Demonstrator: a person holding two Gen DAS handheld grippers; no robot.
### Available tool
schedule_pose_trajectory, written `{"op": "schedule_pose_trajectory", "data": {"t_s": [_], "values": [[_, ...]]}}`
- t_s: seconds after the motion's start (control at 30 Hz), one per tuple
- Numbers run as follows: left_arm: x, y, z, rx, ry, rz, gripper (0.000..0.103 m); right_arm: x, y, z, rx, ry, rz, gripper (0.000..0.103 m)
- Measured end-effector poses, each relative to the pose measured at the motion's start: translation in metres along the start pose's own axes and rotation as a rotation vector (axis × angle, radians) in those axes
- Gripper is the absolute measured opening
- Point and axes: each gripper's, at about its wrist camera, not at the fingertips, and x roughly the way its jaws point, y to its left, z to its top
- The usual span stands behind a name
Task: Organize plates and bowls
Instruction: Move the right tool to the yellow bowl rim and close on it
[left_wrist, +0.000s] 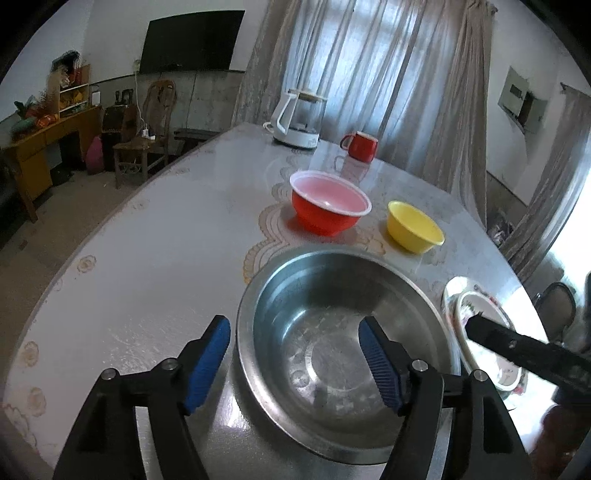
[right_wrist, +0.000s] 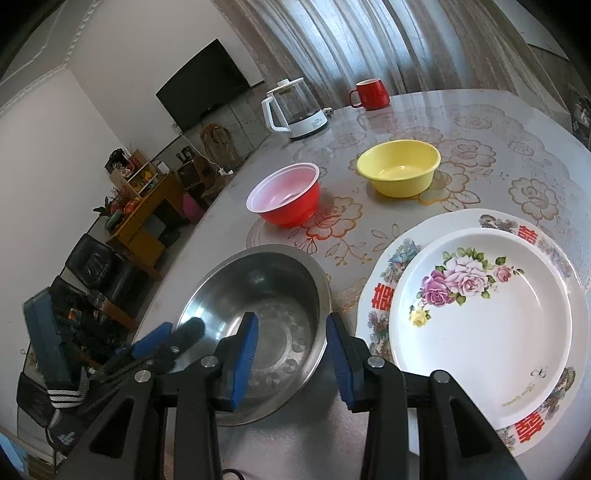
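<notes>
steel bowl (left_wrist: 332, 354) sits free on bench (left_wrist: 147, 258), left fingers (left_wrist: 207, 365) released astride its rim; right fingers (right_wrist: 243, 354) parted, empty; plates (right_wrist: 480, 314) already nested; likely bowls next.

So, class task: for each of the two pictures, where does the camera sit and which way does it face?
Left wrist: on the left claw, facing down over the steel bowl; its blue pads show, open.
Right wrist: on the right claw, between steel bowl and stacked plates; left claw visible.
Shared: red bowl, yellow bowl, kettle, mug.
</notes>
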Motion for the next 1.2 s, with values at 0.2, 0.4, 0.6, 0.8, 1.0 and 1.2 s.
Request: {"op": "schedule_pose_trajectory", "data": {"t_s": [0.2,0.4,0.6,0.8,1.0,1.2], "values": [[-0.013,-0.001,0.015,-0.002,-0.040,0.002,0.083,-0.002,0.000,0.006,-0.005,-0.001,0.003,0.039],[-0.009,-0.001,0.024,-0.014,-0.021,-0.011,0.085,-0.001,-0.004,0.014,-0.023,0.009,0.001,0.039],[0.001,-0.001,0.038,0.005,-0.007,0.003,0.089,0.004,-0.010,0.030,-0.034,0.021,-0.013,0.039],[0.015,0.004,0.066,-0.004,0.002,0.017,0.089,0.014,-0.020,0.057,-0.061,0.029,-0.041,0.039],[0.035,0.003,0.090,0.000,0.035,0.020,0.090,0.023,-0.029,0.087,-0.055,0.032,-0.050,0.039],[0.058,-0.004,0.114,0.019,0.052,0.022,0.090,0.032,-0.040,0.106,-0.044,0.041,-0.067,0.039]]}}
